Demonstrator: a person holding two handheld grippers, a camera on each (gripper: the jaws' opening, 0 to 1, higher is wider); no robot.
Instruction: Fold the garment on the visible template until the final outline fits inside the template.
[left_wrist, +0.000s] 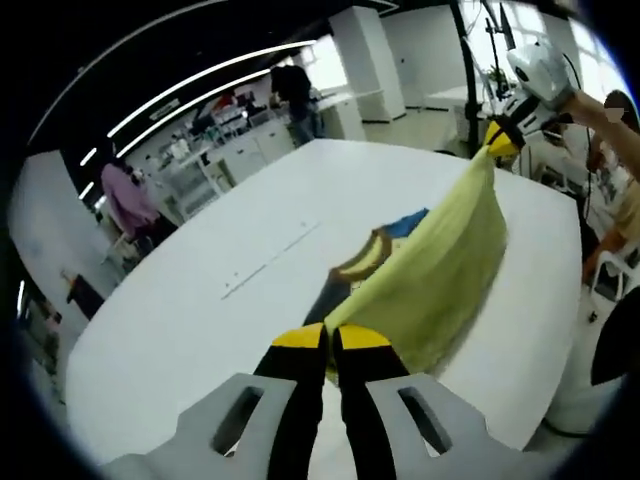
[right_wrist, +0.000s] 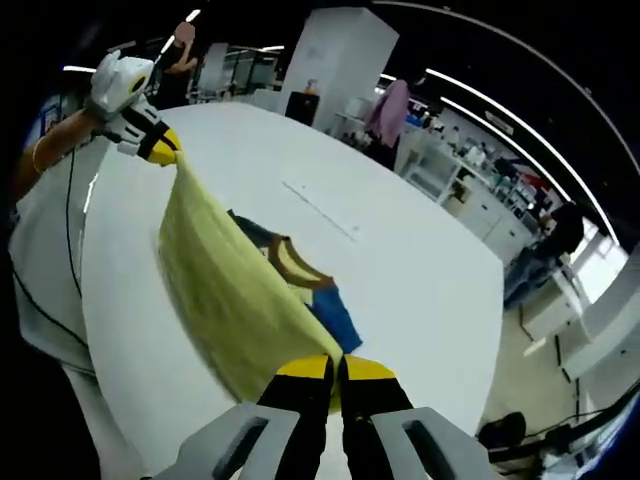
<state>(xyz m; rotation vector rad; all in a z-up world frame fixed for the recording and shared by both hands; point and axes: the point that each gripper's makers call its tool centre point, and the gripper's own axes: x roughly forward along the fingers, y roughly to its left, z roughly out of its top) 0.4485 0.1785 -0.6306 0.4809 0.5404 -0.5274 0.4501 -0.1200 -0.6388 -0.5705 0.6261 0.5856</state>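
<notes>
A yellow-green garment (left_wrist: 440, 270) hangs stretched in the air between both grippers above the white table (left_wrist: 200, 300). Its lower part, blue with a brown collar (left_wrist: 372, 255), lies on the tabletop. My left gripper (left_wrist: 330, 338) is shut on one edge of the cloth. At the top right, my right gripper (left_wrist: 500, 138) pinches the other end. In the right gripper view, the right gripper (right_wrist: 335, 368) is shut on the garment (right_wrist: 220, 290), and the left gripper (right_wrist: 155, 145) holds the far end at the upper left. The collar (right_wrist: 295, 262) and blue fabric (right_wrist: 338, 318) rest on the table (right_wrist: 420, 260).
Thin line marks (left_wrist: 265, 265) (right_wrist: 320, 210) run across the tabletop beside the garment. The table's rounded edge (right_wrist: 490, 300) drops to the floor. A white pillar (right_wrist: 340, 50), benches, a person in pink (left_wrist: 130, 195) and a person in dark clothes (left_wrist: 295, 90) stand beyond it.
</notes>
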